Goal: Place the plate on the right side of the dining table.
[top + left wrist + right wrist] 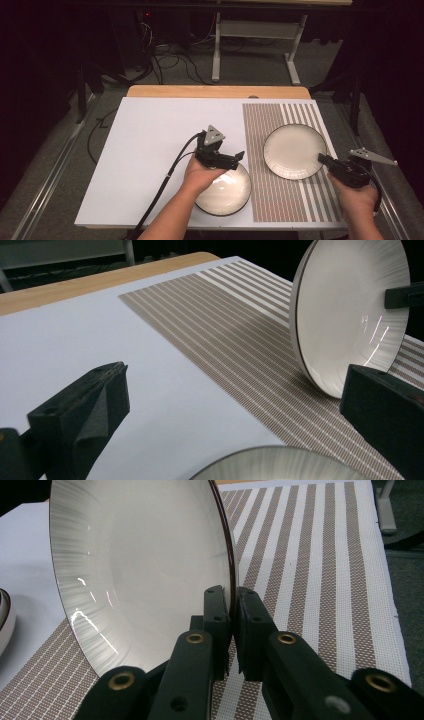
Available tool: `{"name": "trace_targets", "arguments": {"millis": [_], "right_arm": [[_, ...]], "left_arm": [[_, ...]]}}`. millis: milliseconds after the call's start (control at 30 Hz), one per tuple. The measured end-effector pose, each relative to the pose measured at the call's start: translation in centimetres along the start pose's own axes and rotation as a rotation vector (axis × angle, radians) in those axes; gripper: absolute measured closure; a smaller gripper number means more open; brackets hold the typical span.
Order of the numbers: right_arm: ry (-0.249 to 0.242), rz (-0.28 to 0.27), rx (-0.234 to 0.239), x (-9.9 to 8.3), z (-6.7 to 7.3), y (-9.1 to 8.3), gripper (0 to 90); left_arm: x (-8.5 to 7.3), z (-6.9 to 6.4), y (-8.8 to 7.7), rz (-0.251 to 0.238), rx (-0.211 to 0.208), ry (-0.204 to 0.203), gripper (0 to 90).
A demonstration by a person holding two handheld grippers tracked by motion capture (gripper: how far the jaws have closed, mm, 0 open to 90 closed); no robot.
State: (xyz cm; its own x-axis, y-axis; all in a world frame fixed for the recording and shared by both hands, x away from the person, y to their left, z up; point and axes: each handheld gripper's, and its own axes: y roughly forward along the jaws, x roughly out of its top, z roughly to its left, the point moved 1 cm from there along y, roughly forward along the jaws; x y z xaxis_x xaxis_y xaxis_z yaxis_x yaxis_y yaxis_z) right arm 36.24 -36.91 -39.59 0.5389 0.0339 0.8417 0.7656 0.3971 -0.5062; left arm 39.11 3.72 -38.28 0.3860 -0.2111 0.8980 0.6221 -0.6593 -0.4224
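Note:
A white ribbed plate (295, 151) with a dark rim stands tilted up on the striped placemat (280, 202). My right gripper (322, 159) is shut on its right rim; in the right gripper view the jaws (232, 597) pinch the edge of this plate (140, 570). A second plate (222, 192) lies flat at the front, half on the mat. My left gripper (236, 160) hovers over its far edge, open with nothing between its jaws (237, 380). In the left gripper view the flat plate's rim (280, 465) shows below and the tilted plate (350, 315) ahead.
The mat covers the right part of a white board (160, 150) on a wooden table (215, 91). Carpet floor with cables (170, 60) and a desk frame (260, 30) lie beyond. The left half of the board is bare.

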Motion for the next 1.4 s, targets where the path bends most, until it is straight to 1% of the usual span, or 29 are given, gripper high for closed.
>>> {"name": "trace_targets", "arguments": {"millis": [67, 167, 200, 233, 267, 333, 367, 400, 433, 467, 500, 533, 600, 733, 800, 833, 900, 967, 1000, 1033, 1100, 1133, 1167, 1233, 1300, 1400], "right_arm": [[0.004, 0.002, -0.001, 0.0, 0.0, 0.0, 86.6], [0.007, 0.003, -0.005, 0.0, -0.1, 0.1, 86.4], [0.007, 0.003, -0.005, 0.0, -0.1, 0.1, 86.4], [0.01, 0.004, -0.007, 0.0, 0.0, 0.1, 86.4], [0.007, 0.003, -0.007, 0.0, 0.0, 0.1, 86.4], [0.005, 0.001, -0.008, 0.0, 0.0, 0.1, 86.5], [0.002, 0.0, -0.009, 0.0, 0.1, 0.0, 86.5], [0.002, 0.0, -0.009, 0.0, 0.1, 0.0, 86.5], [0.0, 0.0, -0.008, 0.0, 0.1, 0.0, 86.6], [0.0, 0.001, -0.011, 0.1, 0.2, 0.0, 86.5], [-0.001, 0.001, -0.012, 0.1, 0.2, 0.0, 86.5], [-0.001, 0.001, -0.012, 0.1, 0.2, 0.0, 86.5], [0.001, 0.003, -0.013, 0.1, 0.2, 0.1, 86.5], [0.008, 0.003, -0.016, 0.1, 0.2, 0.1, 86.3], [0.008, 0.004, -0.018, 0.1, 0.2, 0.2, 86.3], [0.007, 0.006, -0.02, 0.1, 0.2, 0.2, 86.3], [0.004, 0.006, -0.021, 0.1, 0.2, 0.2, 86.2], [0.012, 0.005, -0.022, 0.1, 0.2, 0.3, 86.2], [0.012, 0.005, -0.022, 0.1, 0.2, 0.3, 86.2], [0.013, 0.006, -0.023, 0.1, 0.2, 0.3, 86.2], [0.027, 0.013, -0.026, 0.2, 0.1, 0.5, 86.0], [0.027, 0.013, -0.026, 0.2, 0.1, 0.5, 86.0], [0.041, 0.019, -0.027, 0.2, 0.0, 0.6, 86.1], [0.045, 0.022, -0.027, 0.2, -0.1, 0.7, 86.0], [0.055, 0.03, -0.035, 0.3, -0.2, 1.0, 85.8], [0.062, 0.035, -0.04, 0.4, -0.2, 1.2, 85.5]], "left_arm": [[-0.4, 0.6, -0.7, -0.007, 0.016, -0.002, 0.1], [-1.1, 1.6, -2.2, -0.023, 0.032, -0.018, 0.0], [-1.1, 1.6, -2.2, -0.023, 0.032, -0.018, 0.0], [-1.3, 1.9, -3.0, -0.031, 0.041, -0.013, 0.0], [-1.3, 2.0, -3.3, -0.037, 0.044, -0.012, 0.0], [-1.7, 2.5, -4.5, -0.052, 0.056, -0.014, 0.0], [-2.1, 3.0, -5.5, -0.061, 0.065, -0.018, 0.0], [-2.1, 3.0, -5.5, -0.061, 0.065, -0.018, 0.0], [-2.5, 3.5, -6.5, -0.065, 0.074, -0.021, 0.0], [-2.7, 3.8, -7.0, -0.066, 0.084, -0.019, 0.0], [-3.2, 4.4, -7.9, -0.07, 0.094, -0.026, 0.0], [-3.2, 4.4, -7.9, -0.07, 0.094, -0.026, 0.0], [-3.7, 5.0, -8.8, -0.073, 0.104, -0.038, 0.1], [-4.9, 6.3, -10.9, -0.062, 0.143, -0.04, 0.0], [-5.4, 6.8, -11.7, -0.06, 0.157, -0.047, 0.0], [-6.0, 7.3, -12.5, -0.062, 0.171, -0.05, 0.0], [-6.3, 7.5, -12.8, -0.065, 0.177, -0.054, 0.1], [-6.9, 7.9, -13.4, -0.088, 0.185, -0.062, 0.2], [-6.9, 7.9, -13.4, -0.088, 0.185, -0.062, 0.4], [-7.1, 8.1, -13.5, -0.1, 0.186, -0.075, 0.4], [-7.3, 8.2, -13.6, -0.111, 0.181, -0.089, 0.5], [-7.3, 8.1, -13.6, -0.109, 0.184, -0.082, 0.5], [-7.4, 8.0, -13.5, -0.101, 0.176, -0.072, 0.6], [-7.4, 8.0, -13.5, -0.098, 0.17, -0.071, 0.6], [-7.5, 7.9, -13.5, -0.093, 0.175, -0.058, 0.6], [-7.5, 7.9, -13.5, -0.093, 0.176, -0.058, 0.6]]}}
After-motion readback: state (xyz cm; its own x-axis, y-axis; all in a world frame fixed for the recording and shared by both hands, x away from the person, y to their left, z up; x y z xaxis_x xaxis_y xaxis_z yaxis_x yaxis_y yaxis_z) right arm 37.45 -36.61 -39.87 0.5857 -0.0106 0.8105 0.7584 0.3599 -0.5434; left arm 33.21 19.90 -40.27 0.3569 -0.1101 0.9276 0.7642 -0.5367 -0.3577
